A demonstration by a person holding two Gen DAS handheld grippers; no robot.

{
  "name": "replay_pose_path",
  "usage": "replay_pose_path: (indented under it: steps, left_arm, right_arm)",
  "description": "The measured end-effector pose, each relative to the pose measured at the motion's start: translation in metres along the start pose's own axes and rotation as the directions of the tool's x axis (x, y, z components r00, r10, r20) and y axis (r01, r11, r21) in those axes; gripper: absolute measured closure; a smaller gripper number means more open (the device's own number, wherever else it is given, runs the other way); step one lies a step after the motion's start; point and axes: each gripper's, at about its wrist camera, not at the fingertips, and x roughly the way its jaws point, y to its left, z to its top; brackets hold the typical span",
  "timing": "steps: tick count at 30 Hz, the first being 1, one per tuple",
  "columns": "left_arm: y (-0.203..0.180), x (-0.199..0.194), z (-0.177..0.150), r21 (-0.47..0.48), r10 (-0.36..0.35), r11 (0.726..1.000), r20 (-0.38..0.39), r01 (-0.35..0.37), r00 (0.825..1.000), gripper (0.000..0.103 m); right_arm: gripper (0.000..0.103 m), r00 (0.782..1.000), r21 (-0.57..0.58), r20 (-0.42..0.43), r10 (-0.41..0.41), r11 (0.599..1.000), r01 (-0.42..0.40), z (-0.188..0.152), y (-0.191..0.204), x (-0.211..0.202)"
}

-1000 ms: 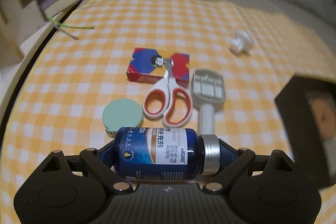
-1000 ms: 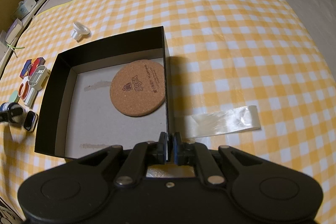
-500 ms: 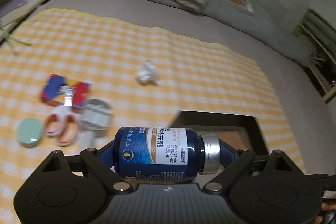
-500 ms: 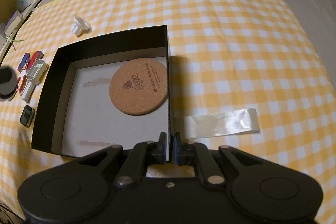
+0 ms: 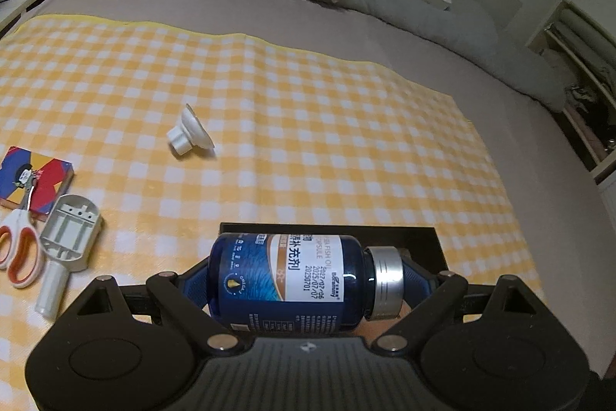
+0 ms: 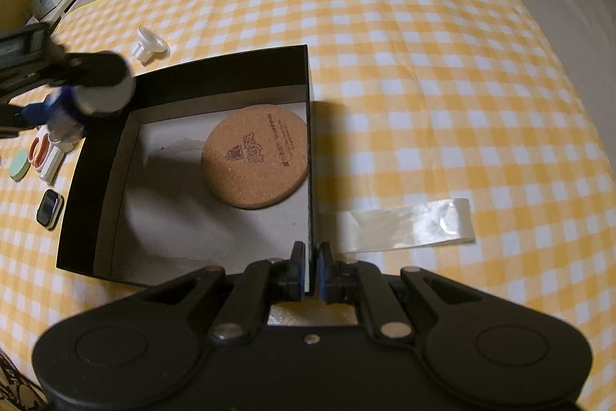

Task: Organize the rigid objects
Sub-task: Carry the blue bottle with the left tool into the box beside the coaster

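A: Start at the left. What lies on the checked cloth (image 6: 423, 64)?

B: In the right wrist view, a mint-green round disc (image 6: 20, 165) at the far left, then orange-handled scissors (image 5: 17, 253), with their tips resting on a red and blue card box (image 5: 34, 183). Just right of the scissors lies a grey plastic tool with a white handle (image 5: 67, 249). A smartwatch (image 6: 49, 208) sits nearer, close to the box's left wall. Farther off is a small white funnel-shaped piece (image 5: 188, 137).

A: And the left gripper (image 5: 308, 280)?

B: Its jaws stand wide, clamped end to end on a blue fish-oil bottle (image 5: 285, 284) lying sideways, silver cap to the right. It hangs in the air over the far left corner of the black box (image 6: 215, 72).

A: What is in the box?

B: A round cork coaster (image 6: 256, 156), on the floor against the right wall.

A: The right gripper (image 6: 310, 272)?

B: Nearly shut, pinching the box's thin right wall near its near corner.

A: Anything farther right?

B: A strip of clear tape (image 6: 404, 226) on the cloth, reaching right from that wall.
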Motion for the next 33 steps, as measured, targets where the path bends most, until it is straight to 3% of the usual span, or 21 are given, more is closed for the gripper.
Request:
replay_pose_path:
  steps: [14,16,29,33]
  left_arm:
    - [-0.007,0.030,0.009,0.019,0.044,0.999,0.000,-0.044,0.999,0.010]
    - [-0.006,0.029,0.010,0.018,0.042,0.999,0.003,-0.042,0.999,0.005]
    - [-0.010,0.016,0.004,0.075,0.043,0.996,-0.048,-0.040,0.998,0.005]
    - [-0.017,0.008,-0.002,0.100,0.036,0.995,-0.066,-0.030,0.997,0.000]
  right_arm:
    - [0.096,1.000,0.006,-0.003,0.007,1.000,-0.007,-0.001,-0.002,-0.002]
    - [0.096,1.000,0.007,-0.004,0.007,1.000,-0.007,-0.001,-0.001,-0.001]
    - [0.096,1.000,0.009,-0.005,0.004,1.000,-0.004,0.000,-0.001,0.000]
    - [0.096,1.000,0.009,-0.005,0.005,1.000,-0.005,0.000,-0.001,0.000]
